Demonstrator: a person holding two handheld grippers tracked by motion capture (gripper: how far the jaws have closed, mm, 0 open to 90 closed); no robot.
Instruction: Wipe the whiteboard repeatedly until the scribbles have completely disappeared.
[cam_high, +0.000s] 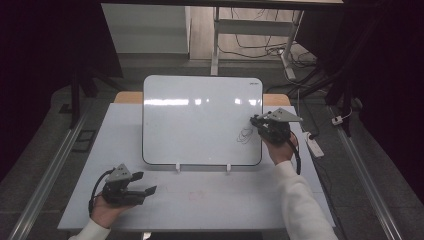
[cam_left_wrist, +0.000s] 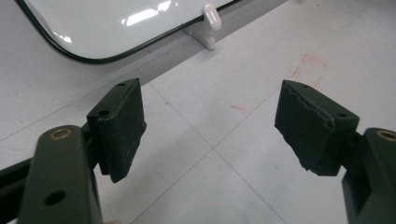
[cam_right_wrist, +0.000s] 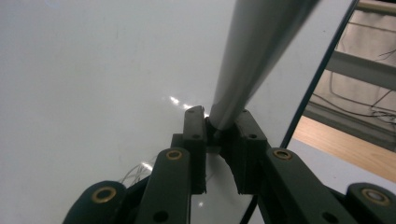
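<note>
right hand-held gripper (cam_right_wrist: 219, 126) clamped on blurred grey pen (cam_right_wrist: 252, 56), tip hidden; left (cam_left_wrist: 210, 121) agape

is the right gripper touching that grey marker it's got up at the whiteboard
Touching. In the right gripper view, the right gripper has both black jaws pressed against the grey cylindrical marker, no gap either side.

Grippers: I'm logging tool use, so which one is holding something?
The right gripper, at the whiteboard, clamps a grey marker; the left gripper is open.
</note>
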